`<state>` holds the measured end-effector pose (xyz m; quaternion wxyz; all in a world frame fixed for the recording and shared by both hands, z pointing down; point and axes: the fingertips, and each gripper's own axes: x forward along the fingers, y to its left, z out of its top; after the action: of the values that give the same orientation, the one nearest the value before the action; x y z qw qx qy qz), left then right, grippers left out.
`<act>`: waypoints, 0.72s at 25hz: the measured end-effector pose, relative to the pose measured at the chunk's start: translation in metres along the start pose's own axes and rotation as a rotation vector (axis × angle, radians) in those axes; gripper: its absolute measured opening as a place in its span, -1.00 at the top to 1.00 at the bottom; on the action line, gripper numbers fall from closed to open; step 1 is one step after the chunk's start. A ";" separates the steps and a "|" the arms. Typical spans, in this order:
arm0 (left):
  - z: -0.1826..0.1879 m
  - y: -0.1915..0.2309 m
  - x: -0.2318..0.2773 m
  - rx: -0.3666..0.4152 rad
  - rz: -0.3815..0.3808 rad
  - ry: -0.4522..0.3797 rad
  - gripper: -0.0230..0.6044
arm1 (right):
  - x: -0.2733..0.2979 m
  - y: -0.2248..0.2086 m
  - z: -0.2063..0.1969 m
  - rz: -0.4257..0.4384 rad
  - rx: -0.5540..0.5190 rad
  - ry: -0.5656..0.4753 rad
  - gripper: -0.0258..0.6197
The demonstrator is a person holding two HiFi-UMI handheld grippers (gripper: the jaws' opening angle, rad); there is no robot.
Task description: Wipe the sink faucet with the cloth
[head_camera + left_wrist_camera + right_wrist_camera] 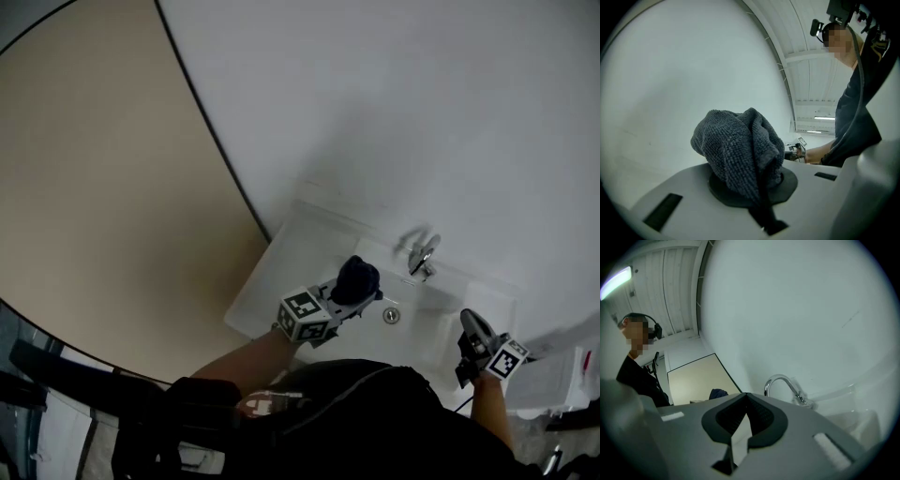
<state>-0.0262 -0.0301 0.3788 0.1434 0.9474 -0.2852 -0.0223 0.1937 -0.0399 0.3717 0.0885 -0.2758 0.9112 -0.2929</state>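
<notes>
From the head view, the left gripper [359, 287] pinches a bunched dark cloth [357, 277] over the white sink [277, 274], left of the faucet [423, 255] and apart from it. The right gripper [472, 325] hangs on the faucet's other side, near the sink's front corner, so the faucet stands between the two. The cloth looks somewhat the nearer to the faucet. In the left gripper view, the jaws are clamped on a lower fold of the cloth, which mushrooms above them and blocks the way ahead. The faucet does not show here; only the wall and the person's other hand appear. In the right gripper view, the jaws are pressed together with nothing between them. The chrome faucet rises just beyond them, a little to the right. Its spout arches from a base at the back wall out over the basin. The cloth sits small and dark to the faucet's left. I judge that the wipe calls for the cloth to travel right to the spout, then along that arch.
</notes>
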 end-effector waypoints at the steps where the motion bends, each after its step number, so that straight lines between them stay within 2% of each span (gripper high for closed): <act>1: 0.008 0.009 0.002 0.023 0.022 -0.010 0.86 | 0.008 -0.005 0.006 0.005 -0.011 0.014 0.92; 3: 0.015 0.029 0.010 0.083 0.069 0.019 0.86 | 0.022 -0.011 0.018 0.017 -0.043 0.042 0.92; 5: 0.004 0.047 0.025 0.180 0.093 0.149 0.86 | 0.018 -0.009 0.015 -0.011 -0.073 0.063 0.92; 7: -0.015 0.065 0.046 0.313 0.104 0.300 0.86 | 0.010 -0.005 0.003 -0.036 -0.092 0.086 0.92; 9: -0.031 0.082 0.071 0.438 0.100 0.406 0.86 | 0.003 -0.007 -0.007 -0.049 -0.088 0.104 0.92; 11: -0.045 0.094 0.103 0.541 0.072 0.484 0.86 | -0.010 -0.013 -0.016 -0.083 -0.069 0.108 0.91; 14: -0.063 0.096 0.150 0.665 -0.011 0.579 0.86 | -0.039 -0.023 -0.025 -0.156 -0.032 0.103 0.92; 18: -0.073 0.104 0.194 0.834 -0.066 0.669 0.86 | -0.081 -0.039 -0.030 -0.248 0.011 0.084 0.91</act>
<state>0.0900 -0.2003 0.4859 -0.1630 0.8878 -0.1785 0.3917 0.2693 -0.0067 0.4194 0.0149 -0.3735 0.8713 -0.3180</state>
